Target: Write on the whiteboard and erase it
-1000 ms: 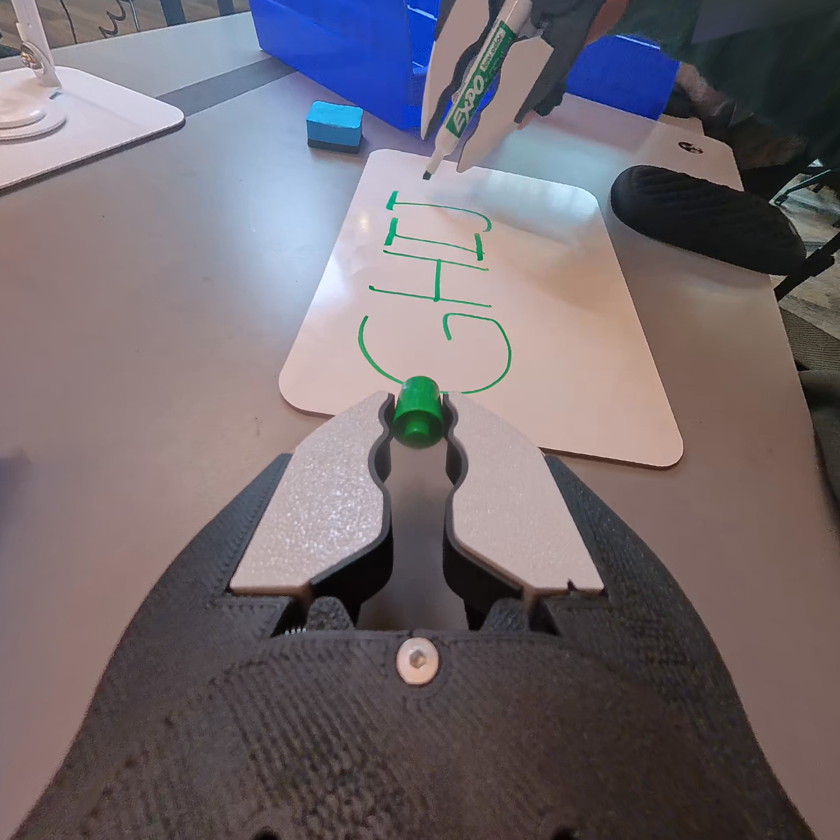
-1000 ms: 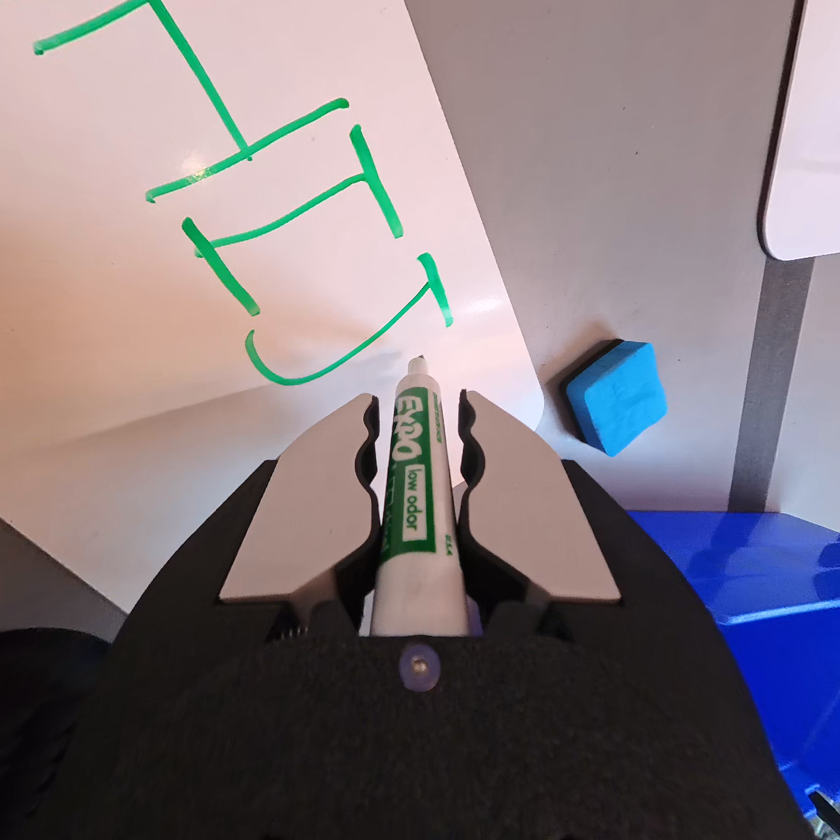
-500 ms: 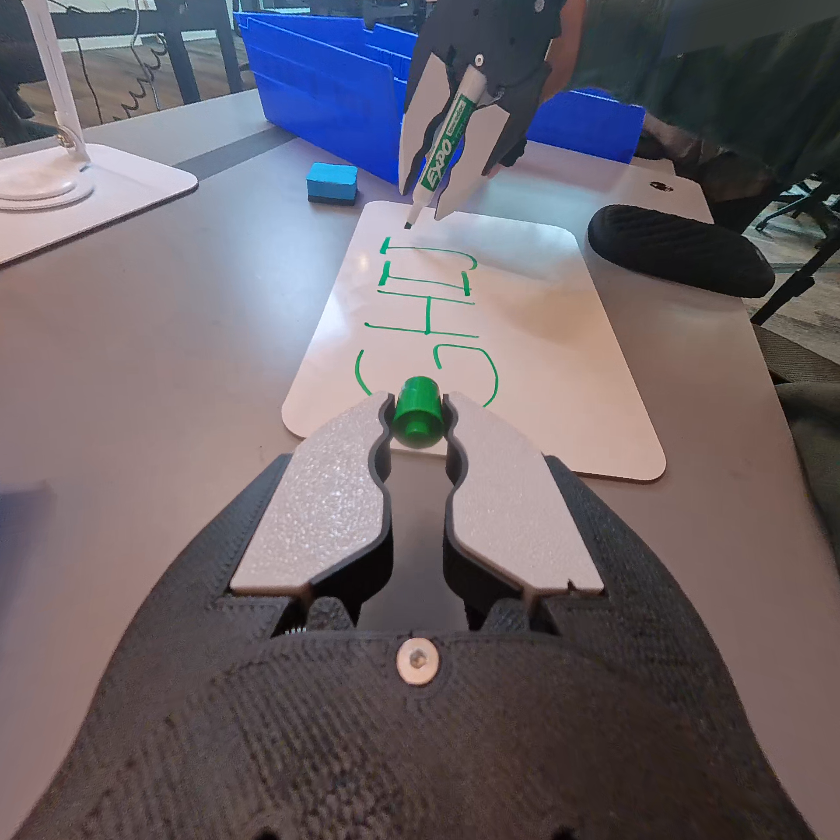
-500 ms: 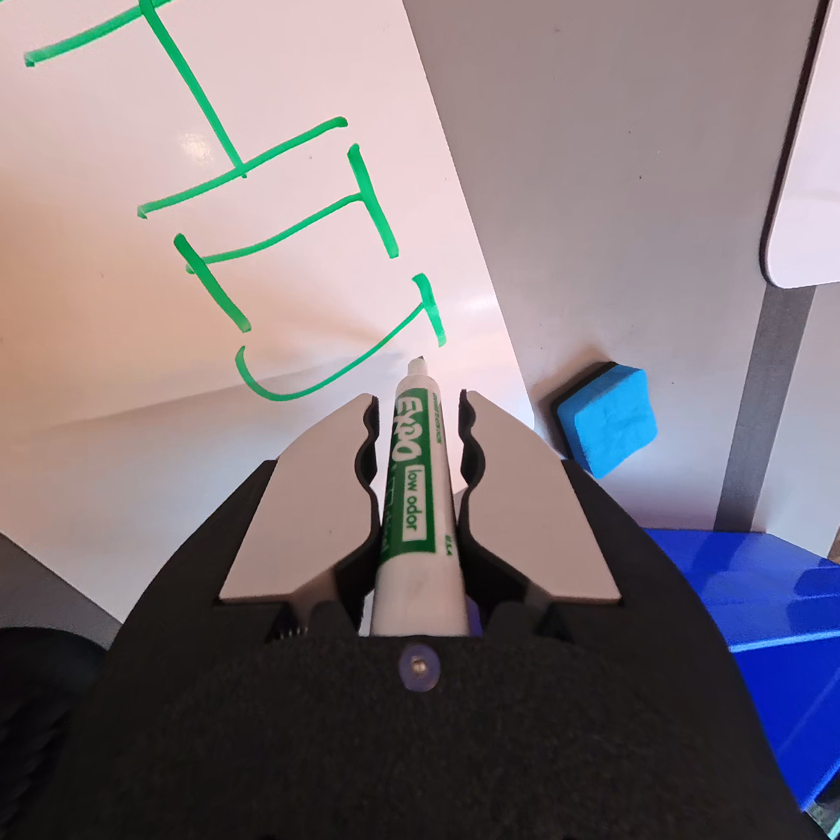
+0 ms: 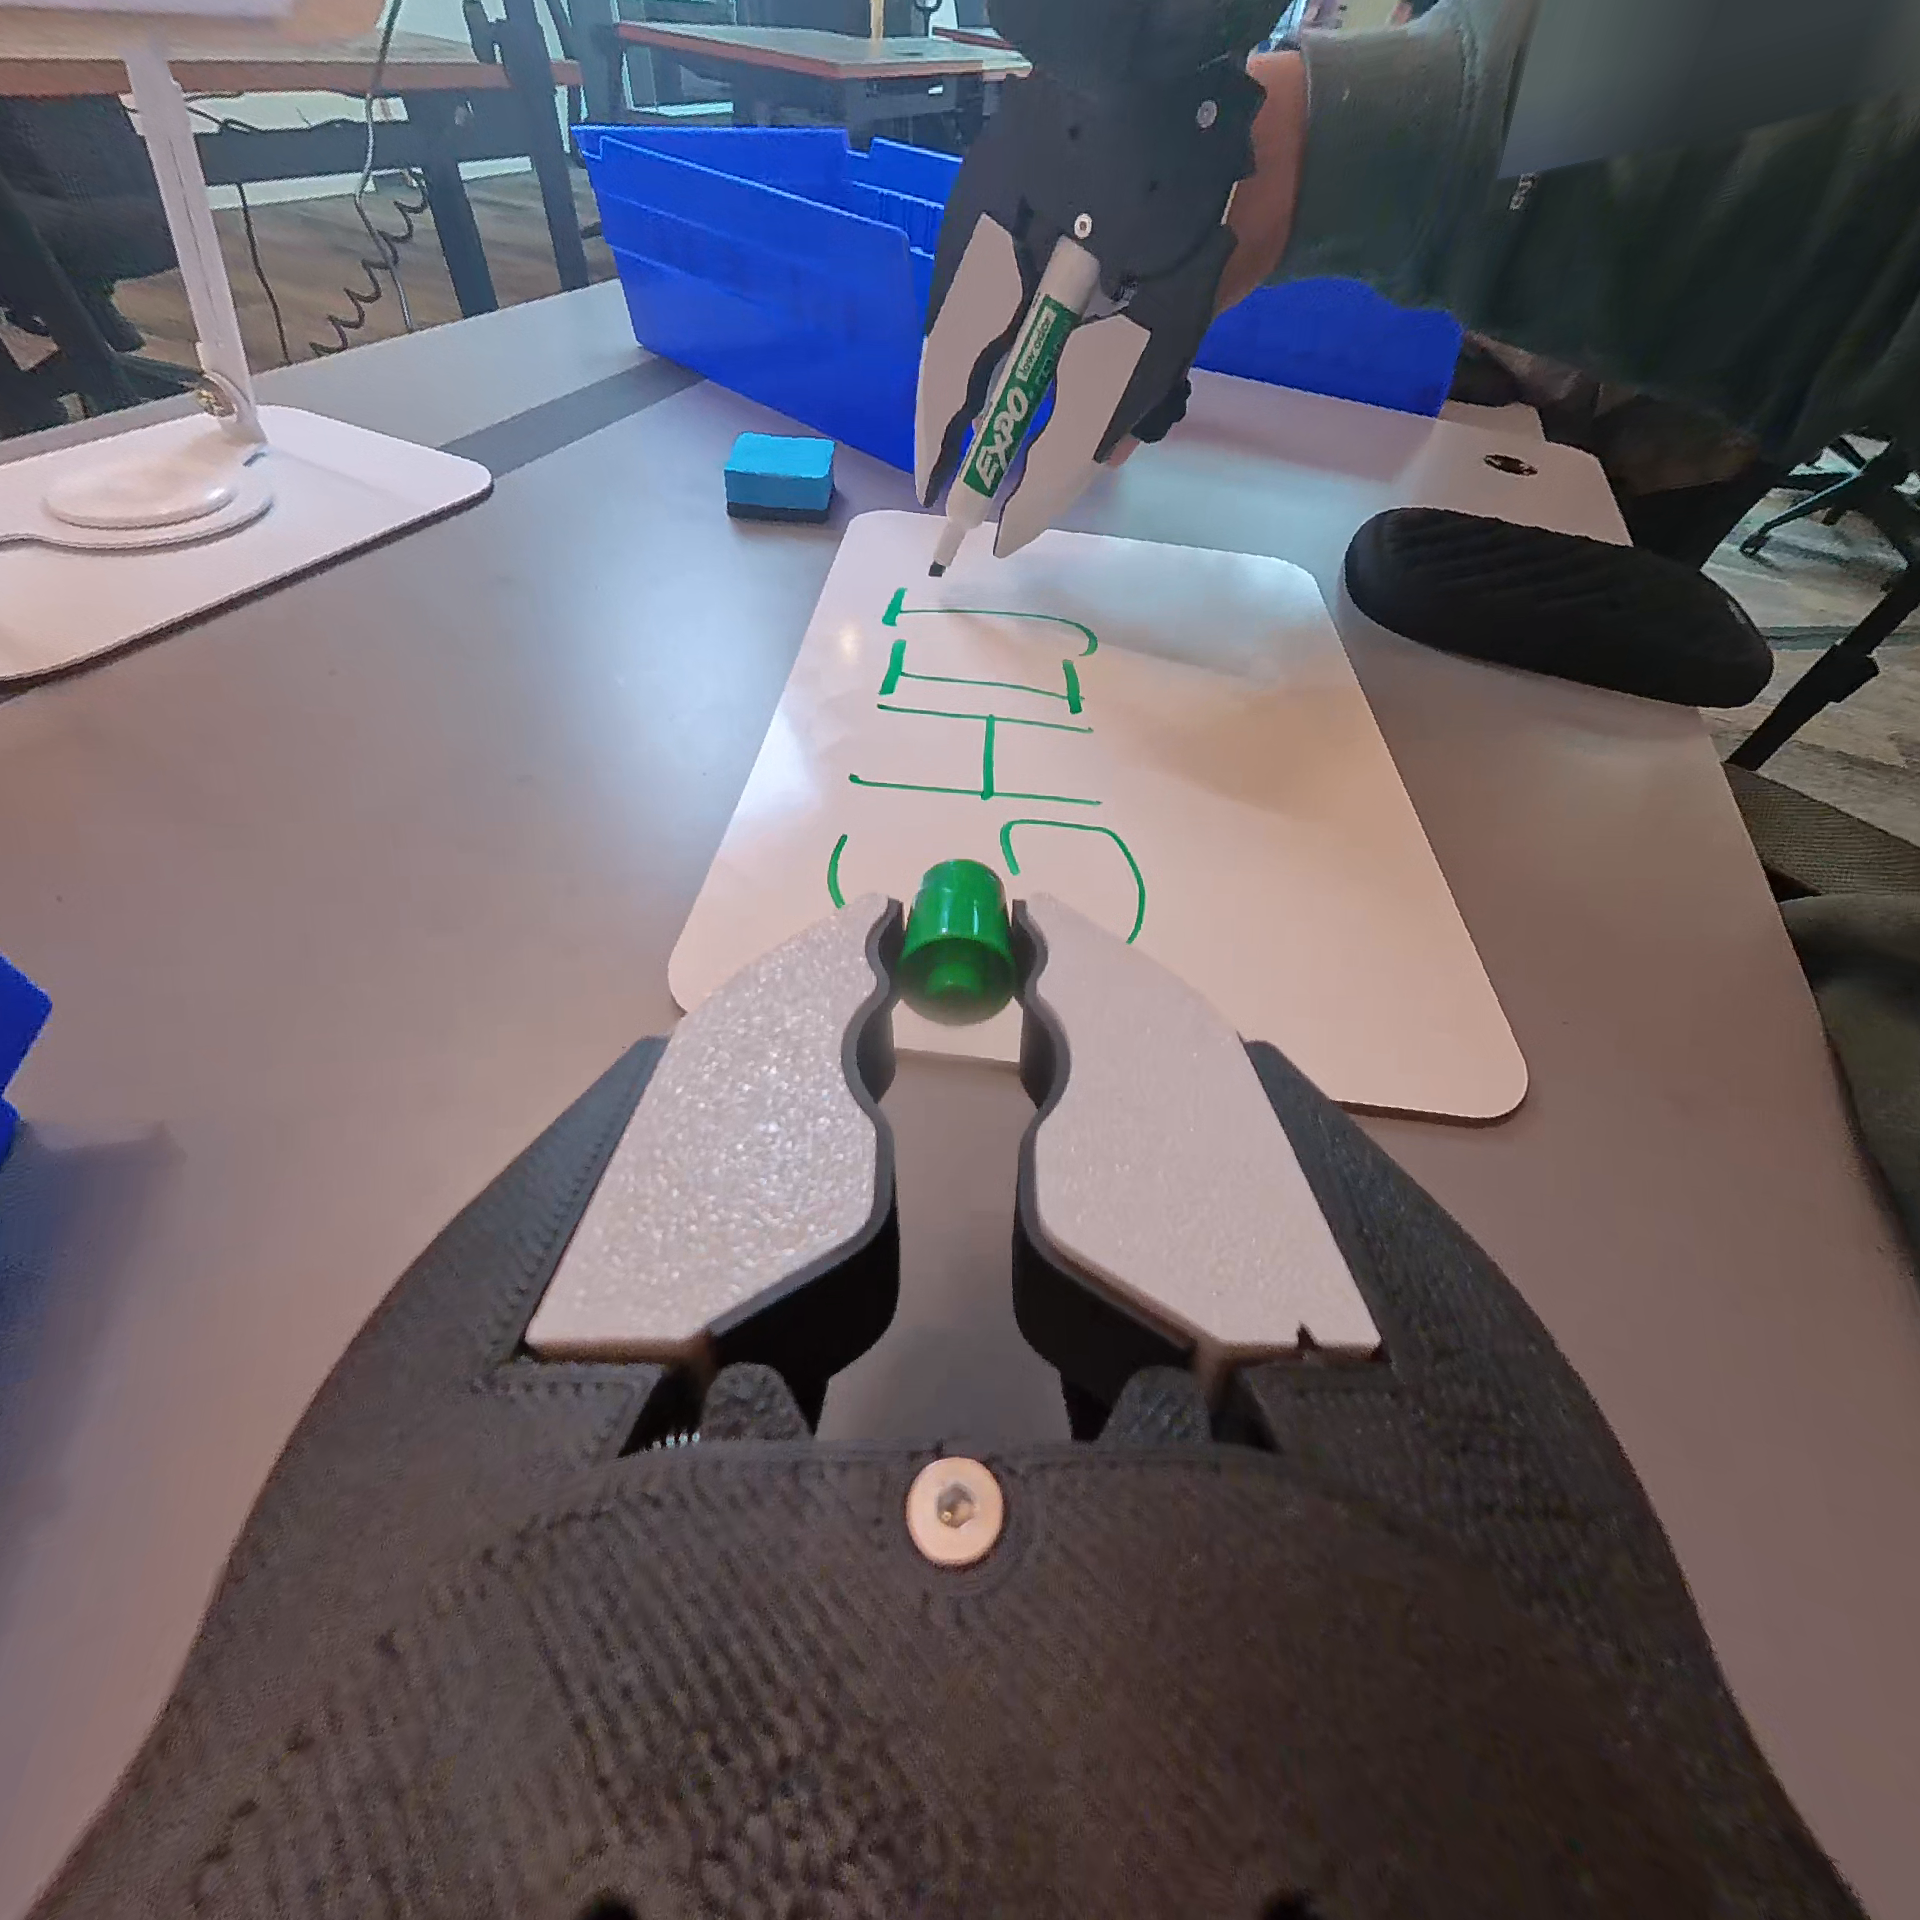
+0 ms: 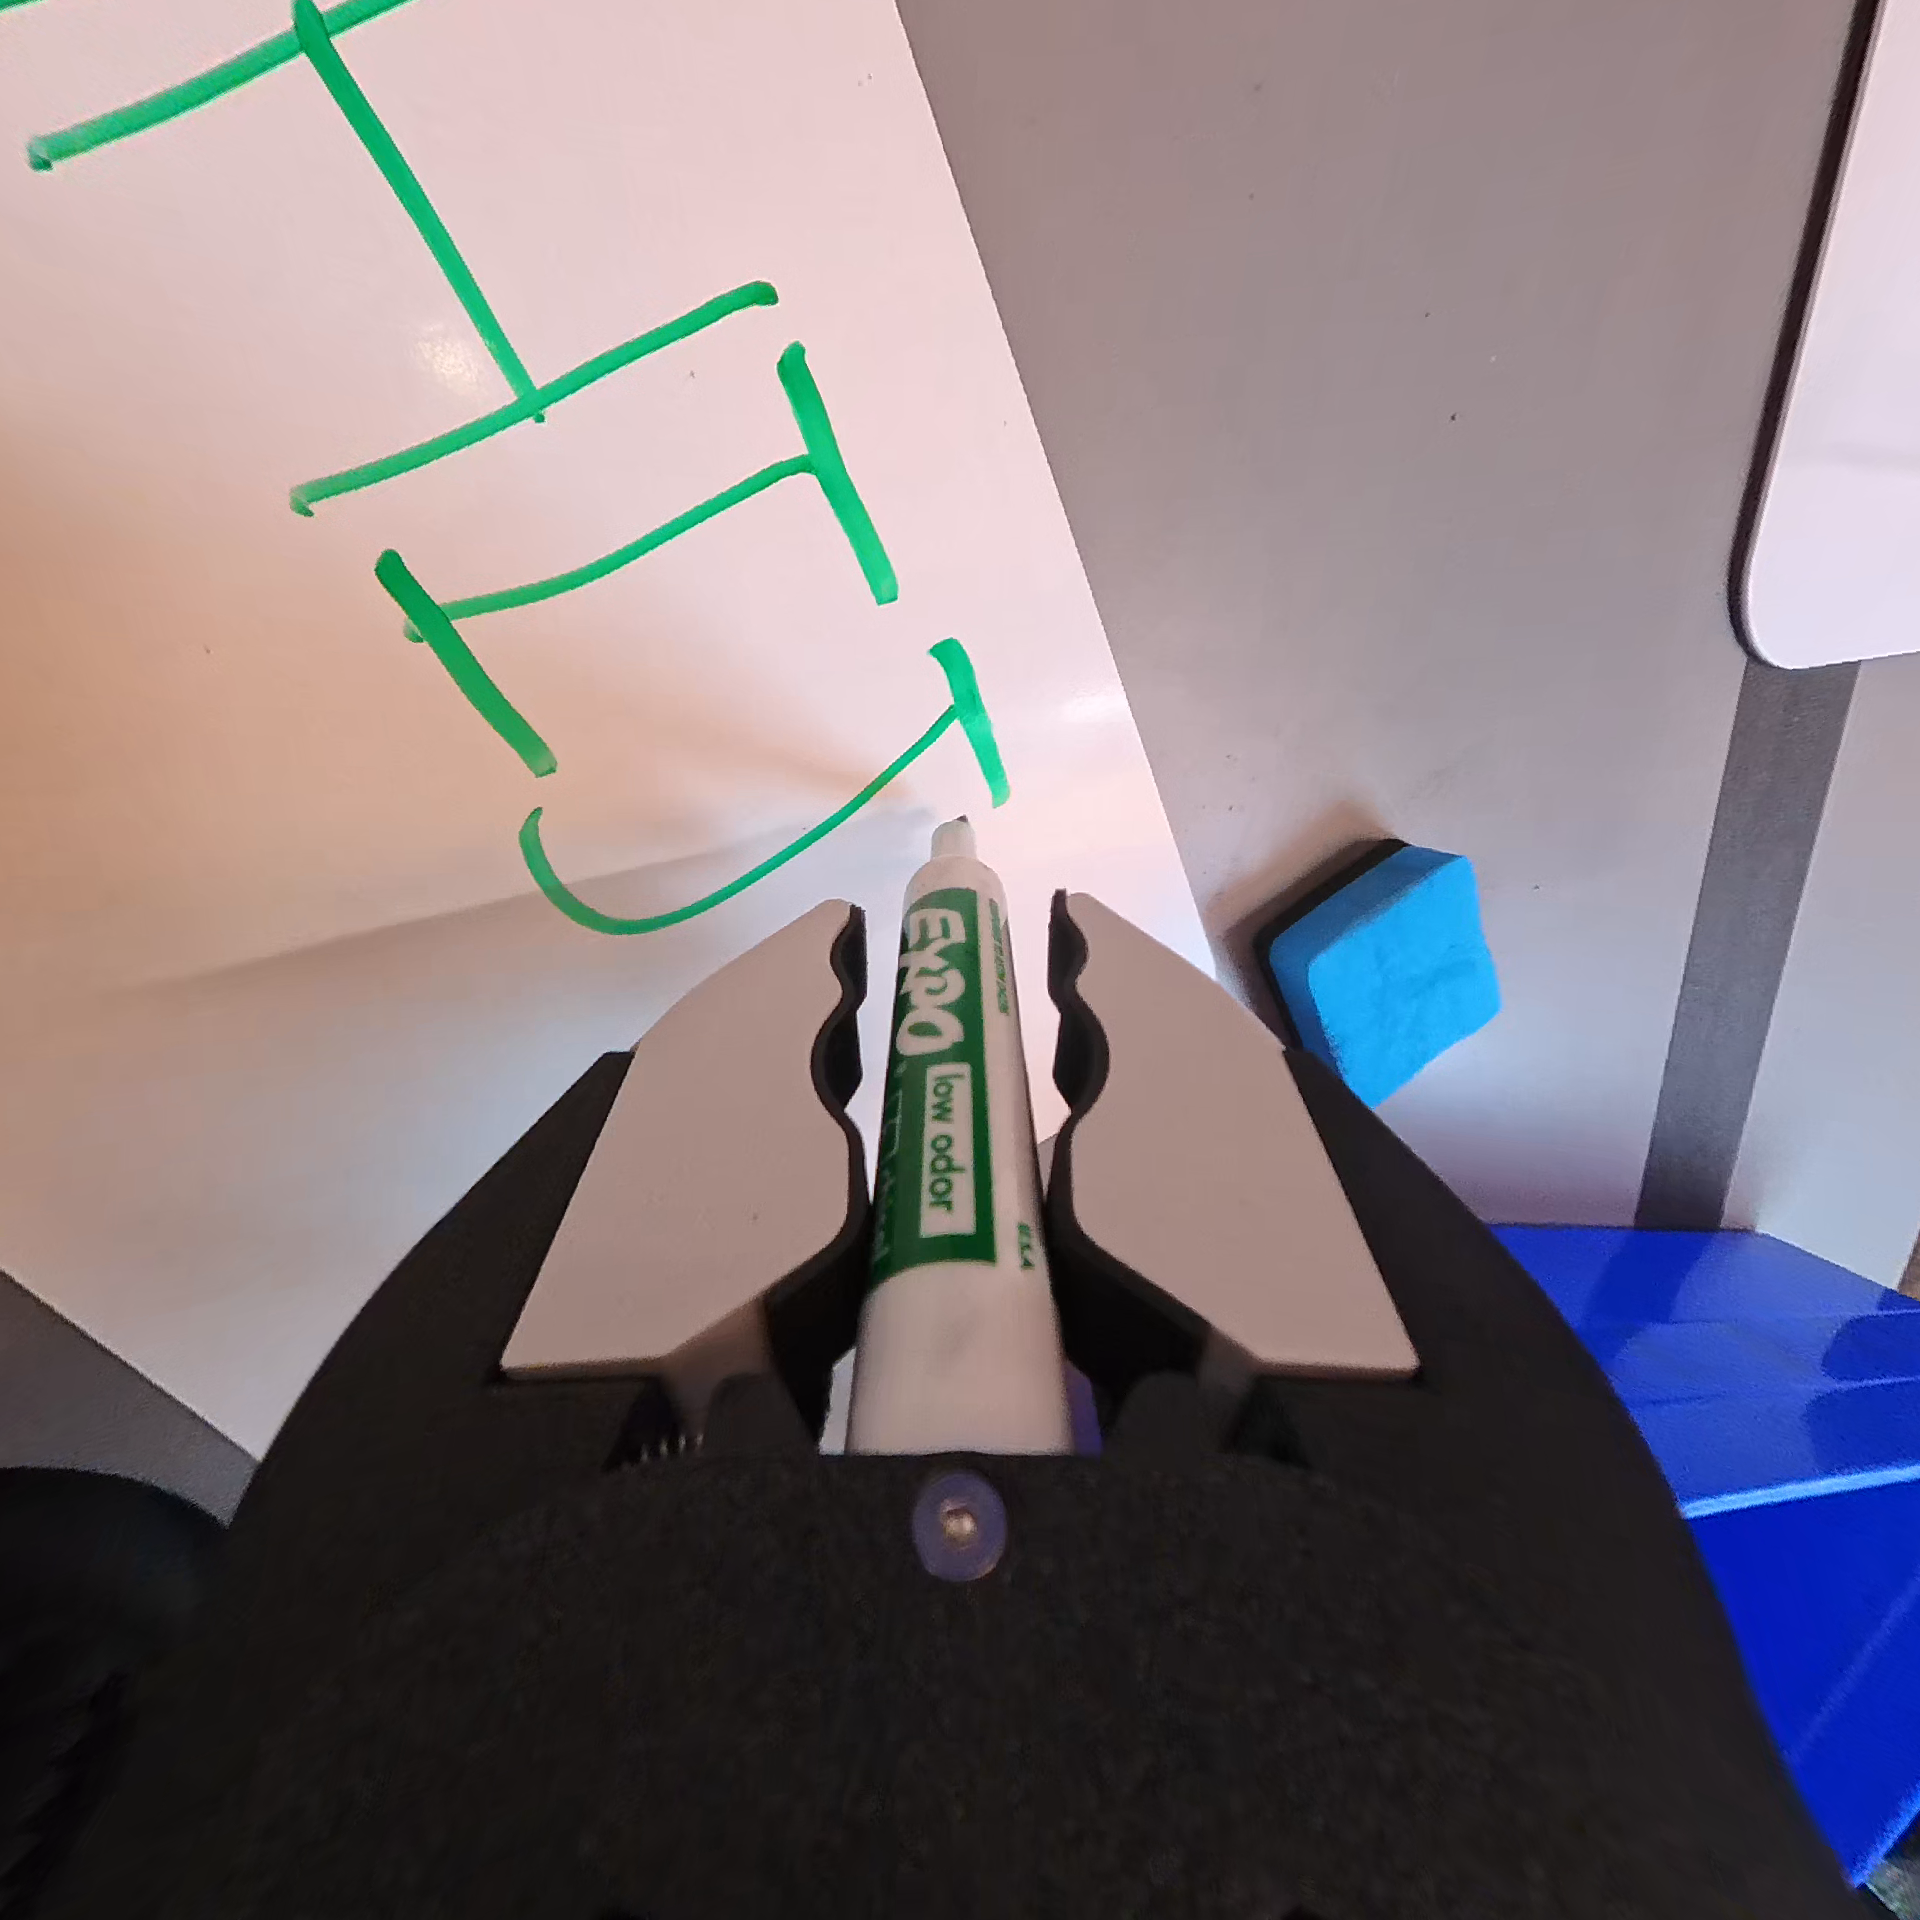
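Left wrist view: marker (image 5: pixel 1013 410) tip near whiteboard (image 5: pixel 1299 831) edge.

Clutter on grey table (image 5: pixel 364 831), none of it task gear.
Blue bin (image 5: pixel 769 281) at back, black pad (image 5: pixel 1548 603) right, white lamp base (image 5: pixel 156 499) left.

The left gripper (image 5: pixel 954 920) is held low and nearly level, its 2 grey fingers (image 5: pixel 727 1132) drawn close and pinching a small green marker cap (image 5: pixel 954 940) at their tips. The right gripper (image 6: pixel 956 914) points steeply down from above, its 2 fingers (image 6: pixel 686 1122) clamped on the barrel of a green marker (image 6: pixel 940 1101) whose tip pokes out past the fingertips. Seen from the left wrist view, the right gripper (image 5: pixel 971 520) hangs well ahead of the left one, with a person's hand (image 5: pixel 1262 197) and sleeve behind its black body.
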### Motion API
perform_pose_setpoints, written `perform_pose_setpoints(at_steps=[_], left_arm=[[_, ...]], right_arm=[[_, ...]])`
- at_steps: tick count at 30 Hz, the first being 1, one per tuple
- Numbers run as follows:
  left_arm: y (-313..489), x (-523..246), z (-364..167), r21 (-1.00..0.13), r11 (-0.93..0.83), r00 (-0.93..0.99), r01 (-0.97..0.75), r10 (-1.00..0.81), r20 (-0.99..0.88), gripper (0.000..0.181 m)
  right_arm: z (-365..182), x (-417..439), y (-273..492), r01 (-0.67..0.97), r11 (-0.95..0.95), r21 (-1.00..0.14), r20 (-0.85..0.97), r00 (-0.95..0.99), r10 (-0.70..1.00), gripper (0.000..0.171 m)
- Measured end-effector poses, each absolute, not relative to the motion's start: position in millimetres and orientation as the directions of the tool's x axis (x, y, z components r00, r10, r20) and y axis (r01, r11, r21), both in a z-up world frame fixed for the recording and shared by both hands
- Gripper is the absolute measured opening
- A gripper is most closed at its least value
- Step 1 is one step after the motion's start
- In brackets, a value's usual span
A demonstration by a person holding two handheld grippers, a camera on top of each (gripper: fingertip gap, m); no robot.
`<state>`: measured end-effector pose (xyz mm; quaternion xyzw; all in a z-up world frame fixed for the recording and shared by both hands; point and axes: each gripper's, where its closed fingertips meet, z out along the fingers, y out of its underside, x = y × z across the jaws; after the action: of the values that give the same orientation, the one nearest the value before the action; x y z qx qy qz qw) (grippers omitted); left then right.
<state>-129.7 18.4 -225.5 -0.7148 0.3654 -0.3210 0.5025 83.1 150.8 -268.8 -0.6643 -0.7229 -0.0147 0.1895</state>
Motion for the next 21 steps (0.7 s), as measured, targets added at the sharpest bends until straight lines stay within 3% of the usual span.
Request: perform_pose_setpoints(at_steps=[21], left_arm=[[17, -128, -235, -0.936, -0.249, 0.516, -0.247, -0.852, 0.091, 0.019]], right_arm=[[-277, 89, 153, 0.981, 0.105, -0.163, 0.266, -0.059, 0.962, 0.034]])
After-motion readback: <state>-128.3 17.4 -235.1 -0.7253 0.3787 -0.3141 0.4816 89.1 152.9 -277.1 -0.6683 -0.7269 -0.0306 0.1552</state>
